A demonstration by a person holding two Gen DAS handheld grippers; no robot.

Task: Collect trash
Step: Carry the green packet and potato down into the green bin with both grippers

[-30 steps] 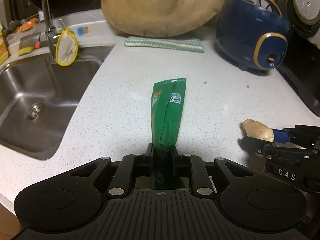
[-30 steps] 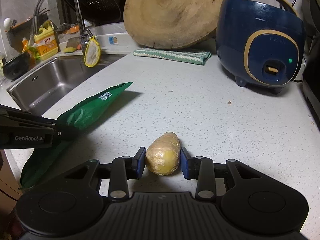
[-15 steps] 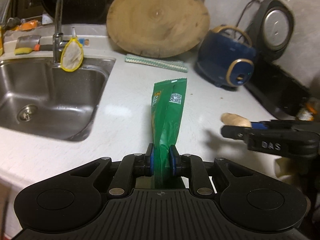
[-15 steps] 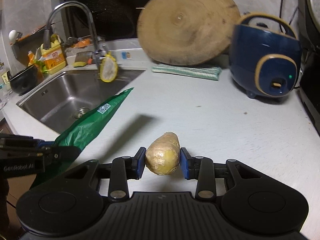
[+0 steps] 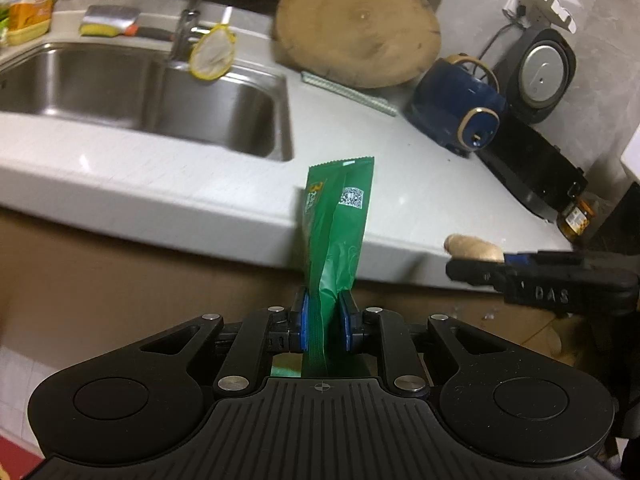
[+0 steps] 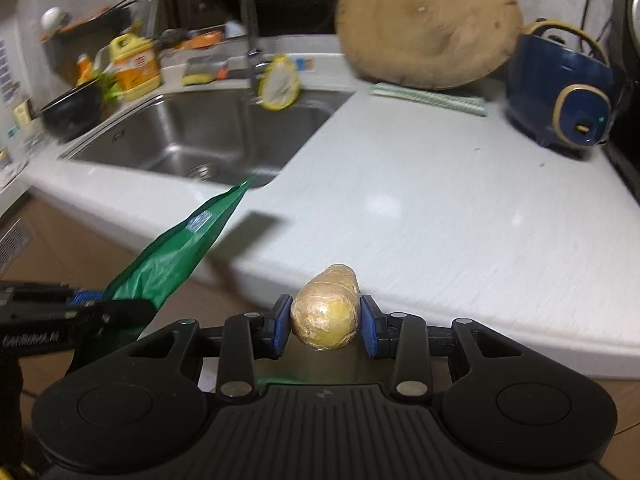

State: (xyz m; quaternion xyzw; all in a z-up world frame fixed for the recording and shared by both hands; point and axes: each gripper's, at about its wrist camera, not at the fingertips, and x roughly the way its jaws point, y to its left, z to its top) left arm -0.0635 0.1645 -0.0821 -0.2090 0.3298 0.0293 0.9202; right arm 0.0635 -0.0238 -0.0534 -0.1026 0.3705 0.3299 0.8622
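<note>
My left gripper is shut on a long green snack wrapper that sticks forward, held in the air in front of the white counter's edge. The wrapper also shows in the right wrist view, with the left gripper at lower left. My right gripper is shut on a tan, lumpy piece of ginger, also lifted off the counter. In the left wrist view the ginger and the right gripper are at the right.
The white counter lies ahead and below, with a steel sink and faucet at the left. A round wooden board, a striped cloth and a blue rice cooker stand at the back. Brown cabinet fronts are below.
Both grippers have lifted and pulled back from the counter with the wrapper and the ginger held. The counter edge and cabinet fronts are now in view.
</note>
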